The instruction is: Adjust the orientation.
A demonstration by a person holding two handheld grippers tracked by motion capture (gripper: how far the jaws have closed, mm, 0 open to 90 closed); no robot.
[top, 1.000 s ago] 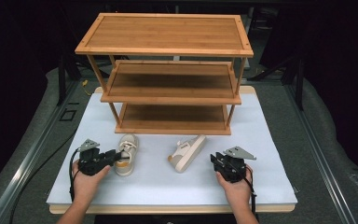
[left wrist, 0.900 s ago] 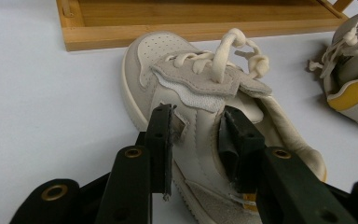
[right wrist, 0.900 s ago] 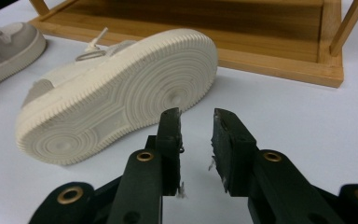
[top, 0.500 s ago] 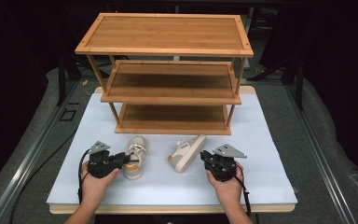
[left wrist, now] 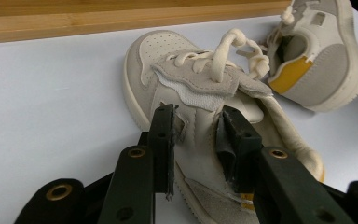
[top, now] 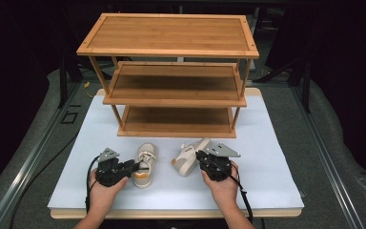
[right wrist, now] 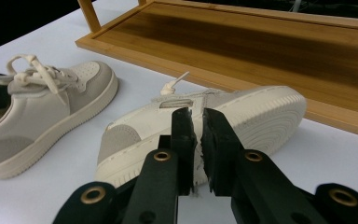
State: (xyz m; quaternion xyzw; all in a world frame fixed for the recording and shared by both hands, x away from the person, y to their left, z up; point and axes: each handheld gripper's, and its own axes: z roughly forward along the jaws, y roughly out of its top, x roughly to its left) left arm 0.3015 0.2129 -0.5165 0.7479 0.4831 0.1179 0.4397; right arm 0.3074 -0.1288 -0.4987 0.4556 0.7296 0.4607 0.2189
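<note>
Left gripper (left wrist: 193, 123): your jaws squeeze the side wall of the upright shoe (left wrist: 200, 88) on the white table (top: 271, 162).
Right gripper (right wrist: 196, 128): your jaws pinch the edge of the tipped shoe (right wrist: 242, 116), lying on its side.
Shoes: near each other, just before the wooden rack (top: 171, 86).

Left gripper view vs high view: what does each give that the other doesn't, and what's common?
Left gripper view: grip detail. The left claw, which has just been closing, pinches the side wall of the upright cream lace-up sneaker, one jaw inside its opening. High view: all three shelves of the bamboo shoe rack, plus the left hand and right hand. Shared: that sneaker and the tipped matching cream sneaker on the white tabletop.
</note>
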